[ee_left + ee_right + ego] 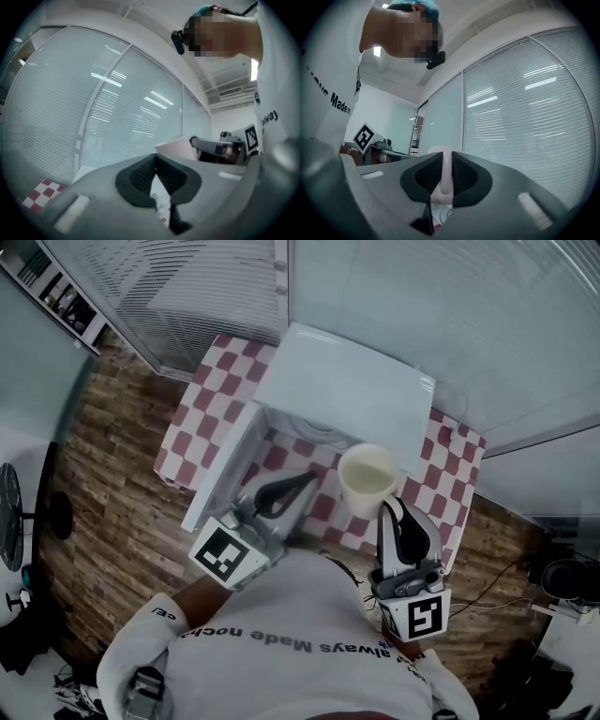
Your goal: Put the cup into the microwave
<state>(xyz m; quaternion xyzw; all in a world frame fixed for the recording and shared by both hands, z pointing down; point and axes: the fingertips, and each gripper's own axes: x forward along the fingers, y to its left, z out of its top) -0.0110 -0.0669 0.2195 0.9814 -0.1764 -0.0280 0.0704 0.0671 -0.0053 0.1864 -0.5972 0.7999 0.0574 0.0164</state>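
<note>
Cream cup [367,479], upright, rim clamped by right gripper [390,506], just before open microwave [349,388]; left gripper [309,477] closed, empty.

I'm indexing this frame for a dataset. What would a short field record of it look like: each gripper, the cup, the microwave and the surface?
cup: white cup, held up in front of the microwave, not yet inside
right gripper: right gripper shut on the cup
left gripper: left gripper has its jaws together with nothing between them, near the open door
microwave: white microwave standing on the table
door: door looks swung open to the left
table: table covered in a red and white checked cloth
</note>
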